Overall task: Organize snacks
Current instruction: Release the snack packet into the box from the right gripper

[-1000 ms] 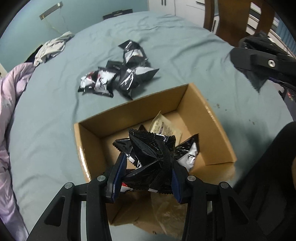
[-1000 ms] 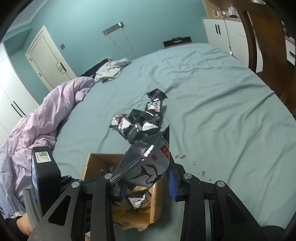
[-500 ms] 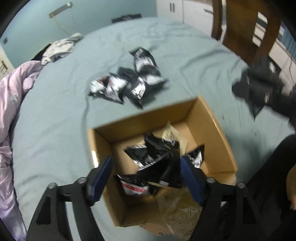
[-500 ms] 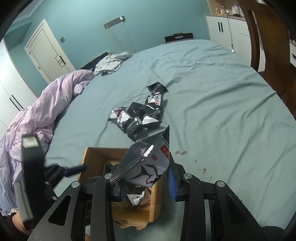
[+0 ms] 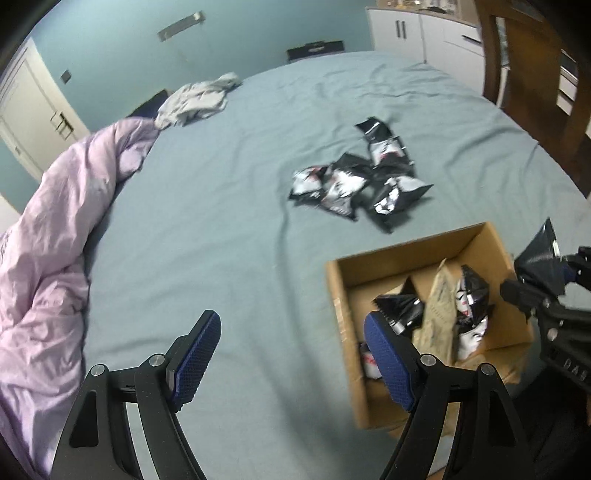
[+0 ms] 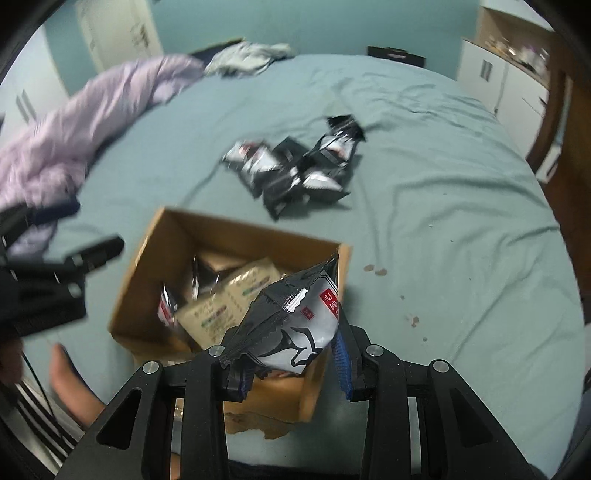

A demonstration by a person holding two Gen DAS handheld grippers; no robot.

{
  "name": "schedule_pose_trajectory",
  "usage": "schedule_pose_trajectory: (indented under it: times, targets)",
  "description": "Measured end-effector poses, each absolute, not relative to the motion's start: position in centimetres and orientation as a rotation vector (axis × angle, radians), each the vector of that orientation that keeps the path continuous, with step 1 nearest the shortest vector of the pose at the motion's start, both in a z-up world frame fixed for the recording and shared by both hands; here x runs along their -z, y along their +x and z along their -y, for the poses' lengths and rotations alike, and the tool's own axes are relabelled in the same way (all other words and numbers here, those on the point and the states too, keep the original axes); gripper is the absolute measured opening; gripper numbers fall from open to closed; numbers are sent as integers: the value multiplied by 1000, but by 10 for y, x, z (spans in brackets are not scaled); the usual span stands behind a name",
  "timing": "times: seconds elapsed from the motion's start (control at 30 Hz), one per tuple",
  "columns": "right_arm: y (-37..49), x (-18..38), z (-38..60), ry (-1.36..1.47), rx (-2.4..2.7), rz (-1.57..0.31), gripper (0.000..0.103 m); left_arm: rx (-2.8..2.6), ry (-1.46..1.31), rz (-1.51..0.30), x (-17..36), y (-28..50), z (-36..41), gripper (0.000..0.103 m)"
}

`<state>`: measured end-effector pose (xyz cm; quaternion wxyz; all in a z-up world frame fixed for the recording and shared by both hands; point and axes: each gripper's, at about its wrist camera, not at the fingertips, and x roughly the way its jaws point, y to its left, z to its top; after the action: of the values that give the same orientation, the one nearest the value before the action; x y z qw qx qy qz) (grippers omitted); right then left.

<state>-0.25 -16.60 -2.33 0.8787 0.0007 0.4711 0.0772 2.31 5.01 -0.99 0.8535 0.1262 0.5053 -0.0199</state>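
Observation:
A cardboard box (image 5: 373, 260) (image 6: 147, 254) sits on the teal bed with several black snack packets and a beige packet (image 5: 439, 306) inside. A pile of black snack packets (image 5: 354, 184) (image 6: 295, 173) lies on the sheet beyond it. My left gripper (image 5: 291, 350) stands open and empty over the sheet at the box's left edge. My right gripper (image 6: 291, 369) is shut on a black and white snack packet (image 6: 295, 332), held above the box's near right corner. In the left wrist view that packet (image 5: 539, 258) shows at the box's right side.
A lilac duvet (image 5: 55, 229) is heaped along the bed's left side, with grey clothes (image 5: 199, 98) at the far end. White cabinets (image 5: 417, 33) and a wooden chair (image 5: 532, 59) stand to the right. A person's bare forearm (image 6: 70, 384) lies near the box.
My left gripper let go of its black packets into the box, opened wide and swung left and up off the box. My right gripper carried its packet leftward over the box's corner.

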Motion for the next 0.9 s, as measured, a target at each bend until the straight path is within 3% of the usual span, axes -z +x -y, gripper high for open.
schedule_pose_trajectory:
  times: [0.37, 0.73, 0.83, 0.9]
  targets:
    - [14, 38, 141, -100, -166, -1062, 33, -2, 252, -1075, 18, 35, -48, 81]
    - [5, 30, 136, -106, -171, -980, 36, -10, 238, -1062, 17, 45, -47, 81]
    - [1, 26, 142, -75, -170, -962, 42, -14, 236, -1063, 17, 48, -48, 81]
    - [0, 23, 144, -67, -163, -947, 55, -13, 231, -1069, 18, 50, -48, 81]
